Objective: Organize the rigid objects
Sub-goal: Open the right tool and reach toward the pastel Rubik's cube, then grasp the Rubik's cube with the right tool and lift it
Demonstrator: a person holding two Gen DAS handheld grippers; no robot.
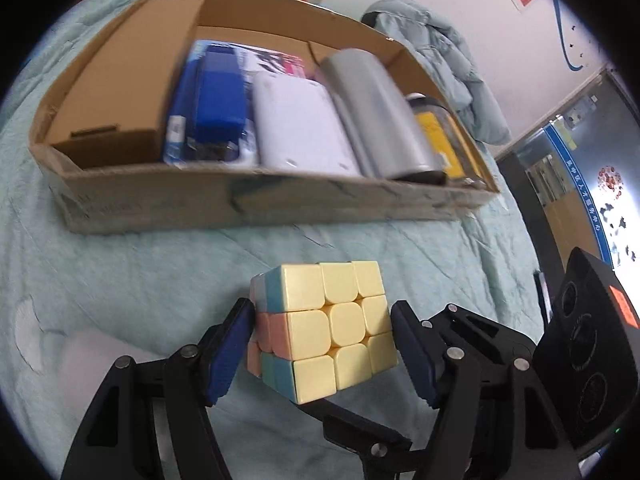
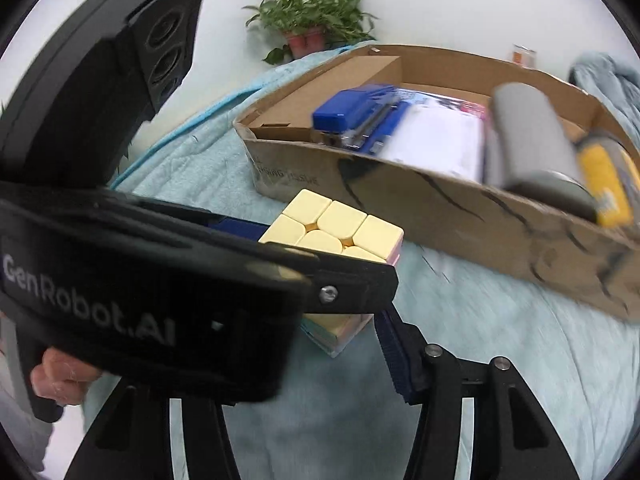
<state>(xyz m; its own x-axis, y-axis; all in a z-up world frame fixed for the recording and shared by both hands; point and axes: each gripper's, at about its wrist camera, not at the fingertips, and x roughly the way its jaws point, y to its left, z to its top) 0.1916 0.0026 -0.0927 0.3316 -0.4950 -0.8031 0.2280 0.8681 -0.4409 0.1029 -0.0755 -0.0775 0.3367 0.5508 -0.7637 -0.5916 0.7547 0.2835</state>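
The left gripper clamps a pastel cube between its blue pads, holding it above the teal blanket, just short of the cardboard box. The box holds a brown carton, a blue stapler, a white case, a grey cylinder and a yellow-labelled jar. The right gripper sits just behind; whether its jaws are apart or closed cannot be told, since the left gripper's body hides one finger.

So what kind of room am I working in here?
Probably a bedroom or dorm: the cardboard box sits on a teal quilt, a jacket is bunched by the wall, and a potted plant stands behind.
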